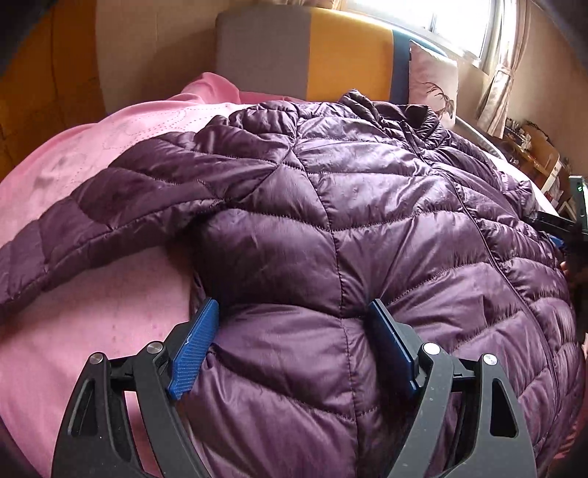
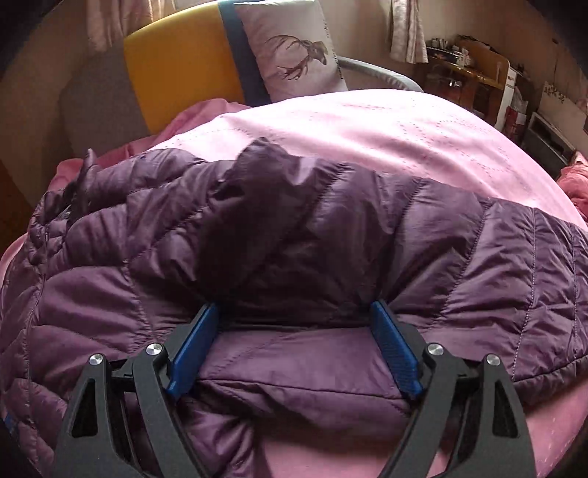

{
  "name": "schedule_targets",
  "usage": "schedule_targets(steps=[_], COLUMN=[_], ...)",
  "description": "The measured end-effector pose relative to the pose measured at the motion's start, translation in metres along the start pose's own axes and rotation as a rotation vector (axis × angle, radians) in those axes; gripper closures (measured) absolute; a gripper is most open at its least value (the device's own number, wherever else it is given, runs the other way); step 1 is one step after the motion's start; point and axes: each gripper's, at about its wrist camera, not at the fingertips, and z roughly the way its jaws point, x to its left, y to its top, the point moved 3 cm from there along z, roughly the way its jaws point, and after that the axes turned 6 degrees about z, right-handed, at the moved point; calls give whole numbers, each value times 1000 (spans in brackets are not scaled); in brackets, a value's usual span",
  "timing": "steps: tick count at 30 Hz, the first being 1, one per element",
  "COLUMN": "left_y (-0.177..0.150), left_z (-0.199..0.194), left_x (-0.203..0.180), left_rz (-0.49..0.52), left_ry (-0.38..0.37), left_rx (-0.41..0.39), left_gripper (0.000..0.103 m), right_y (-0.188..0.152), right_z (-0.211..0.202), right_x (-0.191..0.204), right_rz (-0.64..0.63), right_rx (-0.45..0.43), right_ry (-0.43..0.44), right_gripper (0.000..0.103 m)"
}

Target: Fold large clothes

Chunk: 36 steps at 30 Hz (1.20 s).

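A purple quilted puffer jacket (image 1: 367, 206) lies spread front up on a pink bedspread (image 1: 92, 165), zip closed, collar toward the headboard. One sleeve (image 1: 92, 220) stretches out to the left. My left gripper (image 1: 294, 316) is open, its blue pads pressed against the jacket's lower left side with fabric bulging between them. In the right wrist view my right gripper (image 2: 294, 316) is open with its pads against the jacket (image 2: 257, 250) where the other sleeve (image 2: 496, 257) joins the body. The right gripper also shows at the right edge of the left wrist view (image 1: 562, 224).
A grey, yellow and blue headboard (image 1: 330, 55) stands at the far end with a deer-print pillow (image 2: 294, 47) leaning on it. A window with curtains (image 1: 459, 22) is behind. A cluttered wooden desk (image 2: 470, 59) stands to the right of the bed.
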Motion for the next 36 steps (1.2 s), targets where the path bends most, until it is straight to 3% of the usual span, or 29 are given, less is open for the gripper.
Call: schedule_targets(steps=[4,8,13,17,19,21,24,26,27,28,30,33,36], left_y=[-6,-7,-5,-4,-5,-5,-5,-5,-5,-5,-5,-5,-5], left_z=[-4,-6,-7,-7,-7,-7,-7,-6,-6,-6,-6,-6,-6], left_x=[-1,0,0,0,0,0,-1,-1,-1,-1,-1,-1,-1], left_rz=[-7,-25,-33,-35,-37,-39,-37,-36,-36,-37,-39,-40,-40], left_ry=[8,4,-15,-28,-39,-43,-47,-49,-51,-53,-56,-58,-58], left_rx=[-20,-30,-37,-36,-37,-38,-37,-36,-37,-38,-40,-42,-43], left_gripper=[22,22,18,14,12,12,11,10,10,10,9,8,8], right_y=[4,1,-9,-28,-34,-32,-18,-11,-8,-4,4,19,40], right_z=[-1,-26,-82,-104,-111,-120,-123,-123,-123,-122,-126,-132,-138], right_x=[-6,-22,-90,-168,-211,-238,-262,-278,-286,-288,-288,-259,-207], right_rz=[-8,65,235,438,577,687,755,805,822,825,790,652,495], right_rx=[-5,-37,-114,-128,-145,-167,-197,-195,-190,-186,-178,-216,-250], right_ry=[-6,51,92,11,-21,0,-18,-43,-56,-62,-65,-34,35], right_gripper=[20,20,17,17,34,35,36,49,63,74,85,88,89])
